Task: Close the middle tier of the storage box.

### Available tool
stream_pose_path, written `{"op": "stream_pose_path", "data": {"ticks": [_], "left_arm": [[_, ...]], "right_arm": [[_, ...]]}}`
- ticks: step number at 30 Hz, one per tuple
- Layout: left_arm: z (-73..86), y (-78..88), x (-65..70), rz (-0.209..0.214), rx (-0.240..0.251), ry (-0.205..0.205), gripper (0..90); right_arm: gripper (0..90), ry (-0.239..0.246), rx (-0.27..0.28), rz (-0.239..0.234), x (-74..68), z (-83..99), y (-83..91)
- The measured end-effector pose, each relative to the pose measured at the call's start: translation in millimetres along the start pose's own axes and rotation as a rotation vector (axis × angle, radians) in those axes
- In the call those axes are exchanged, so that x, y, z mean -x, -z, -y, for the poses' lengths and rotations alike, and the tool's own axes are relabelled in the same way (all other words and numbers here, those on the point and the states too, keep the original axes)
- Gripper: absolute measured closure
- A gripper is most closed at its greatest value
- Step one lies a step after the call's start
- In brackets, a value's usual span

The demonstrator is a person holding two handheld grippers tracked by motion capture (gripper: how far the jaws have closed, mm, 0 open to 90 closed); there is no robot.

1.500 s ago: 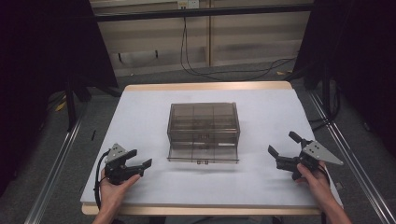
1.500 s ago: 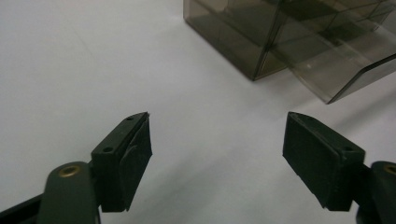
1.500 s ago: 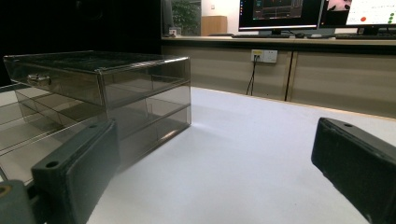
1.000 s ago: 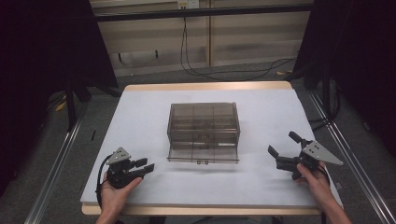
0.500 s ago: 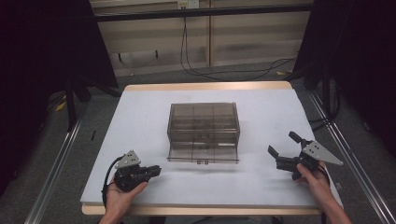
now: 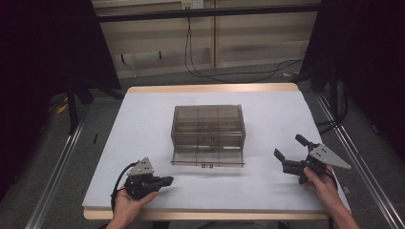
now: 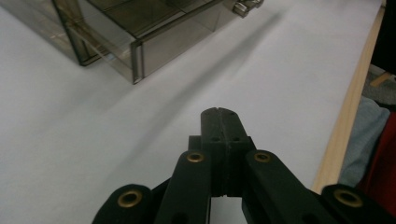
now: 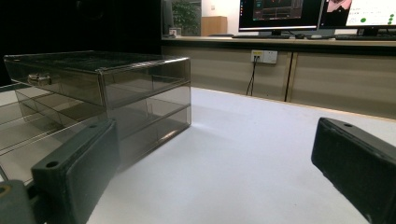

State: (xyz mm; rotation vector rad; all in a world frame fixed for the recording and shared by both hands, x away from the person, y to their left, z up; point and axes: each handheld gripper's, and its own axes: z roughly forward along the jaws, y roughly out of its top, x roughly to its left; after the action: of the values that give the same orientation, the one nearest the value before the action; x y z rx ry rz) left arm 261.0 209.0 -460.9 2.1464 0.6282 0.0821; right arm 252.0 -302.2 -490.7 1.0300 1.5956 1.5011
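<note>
The left gripper [image 6: 165, 181] has its fingers [image 7: 218, 122] pressed together with nothing between them, having just been closing; it sits at about 7 o'clock on the desk [image 6: 143, 124] in the high view, held in the person's left hand [image 6: 128, 204], its tip aimed toward the lower left corner of the smoky clear drawer box [image 6: 208, 135]. The right gripper [image 6: 290, 152] at about 4 o'clock keeps its fingers [image 8: 77, 172] spread wide and empty, held in the right hand [image 6: 324, 185], pointing toward the box's right side and apart from it. The drawer box stands at the desk's centre, its bottom drawer [image 6: 207, 156] pulled out toward 6 o'clock, a small metal handle [image 6: 207, 166] on its front edge
</note>
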Motion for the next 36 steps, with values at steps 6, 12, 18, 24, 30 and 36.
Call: {"op": "stream_pose_path", "data": {"ticks": [6,12,18,24,30,36], "left_arm": [[-4.6,-3.4,4.8,0.027,0.006,-0.038,90.0],[-7.5,-9.2,7.1,0.055,-0.004,-0.057,90.0],[-10.3,-11.5,6.8,0.083,-0.004,-0.073,90.0],[-15.0,-17.6,6.1,0.115,-0.009,-0.089,90.0],[-21.0,-23.7,5.2,0.127,-0.002,-0.112,90.0],[-23.3,-26.5,5.5,0.133,0.012,-0.110,90.0]], "right_arm": [[0.8,-0.001,0.000,-0.003,-0.1,0.0,0.0],[0.8,-0.001,0.000,-0.003,-0.1,0.0,0.0],[0.8,-0.001,0.002,-0.003,-0.2,0.0,0.0],[0.8,-0.001,0.000,-0.003,-0.1,0.0,0.0],[0.8,-0.001,0.000,0.000,0.1,0.0,-0.1],[0.8,-0.001,-0.001,0.000,-0.1,-0.1,0.0]]}}
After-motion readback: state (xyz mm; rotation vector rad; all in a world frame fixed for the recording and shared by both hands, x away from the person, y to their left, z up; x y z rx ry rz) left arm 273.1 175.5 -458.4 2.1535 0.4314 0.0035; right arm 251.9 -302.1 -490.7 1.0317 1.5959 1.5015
